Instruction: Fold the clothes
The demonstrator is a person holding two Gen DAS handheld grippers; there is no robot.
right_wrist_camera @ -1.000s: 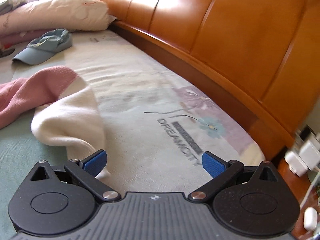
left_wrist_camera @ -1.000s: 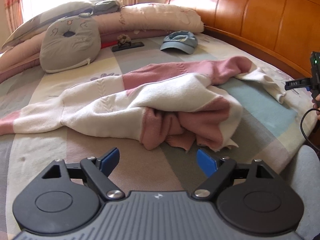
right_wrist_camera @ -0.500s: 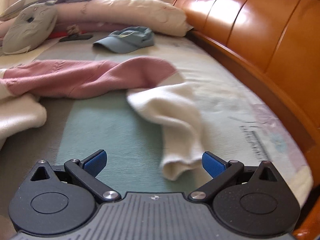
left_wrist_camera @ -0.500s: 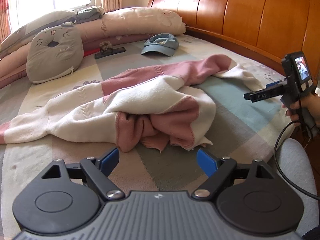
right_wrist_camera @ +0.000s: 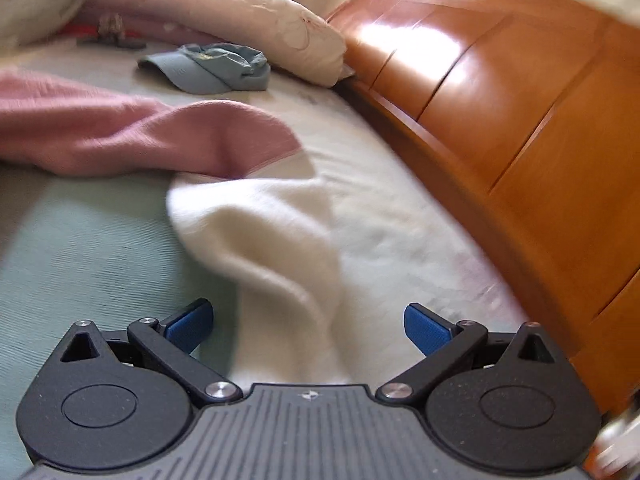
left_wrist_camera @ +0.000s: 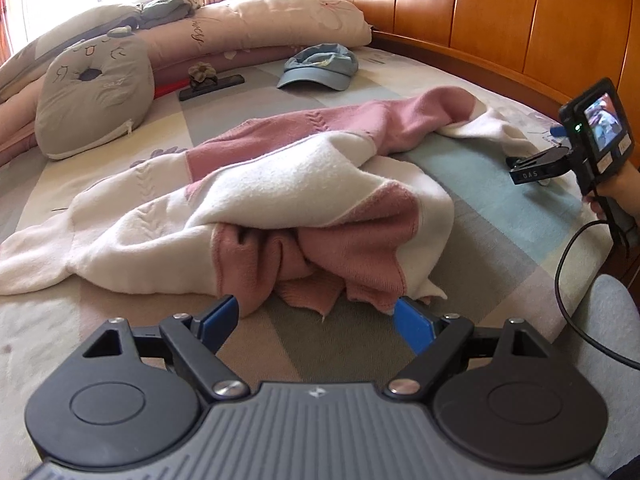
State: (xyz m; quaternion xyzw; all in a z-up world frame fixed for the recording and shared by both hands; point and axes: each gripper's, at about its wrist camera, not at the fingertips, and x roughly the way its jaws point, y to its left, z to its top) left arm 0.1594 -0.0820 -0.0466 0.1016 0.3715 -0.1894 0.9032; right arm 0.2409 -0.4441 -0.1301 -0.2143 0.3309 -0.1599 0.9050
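A pink and cream knitted sweater [left_wrist_camera: 280, 200] lies crumpled across the bed. My left gripper [left_wrist_camera: 316, 318] is open just in front of its bunched pink hem, with the right blue pad touching the hem's edge. The sweater's cream sleeve [right_wrist_camera: 280, 240] runs between the open fingers of my right gripper [right_wrist_camera: 306, 326], which hovers low over its cuff end. The right gripper [left_wrist_camera: 532, 170] also shows at the right edge of the left wrist view, held by a hand.
A blue cap [left_wrist_camera: 320, 68], a grey cat-face cushion [left_wrist_camera: 96, 96], a black phone with a hair scrunchie [left_wrist_camera: 210, 82] and long pillows [left_wrist_camera: 260, 28] lie at the far side. The wooden headboard [right_wrist_camera: 520, 120] runs along the right. A grey-clad knee [left_wrist_camera: 612, 320] is at right.
My left gripper has moved closer to the sweater's hem. My right gripper has swung and advanced over the cream sleeve, which now lies between its fingers; its view is motion-blurred.
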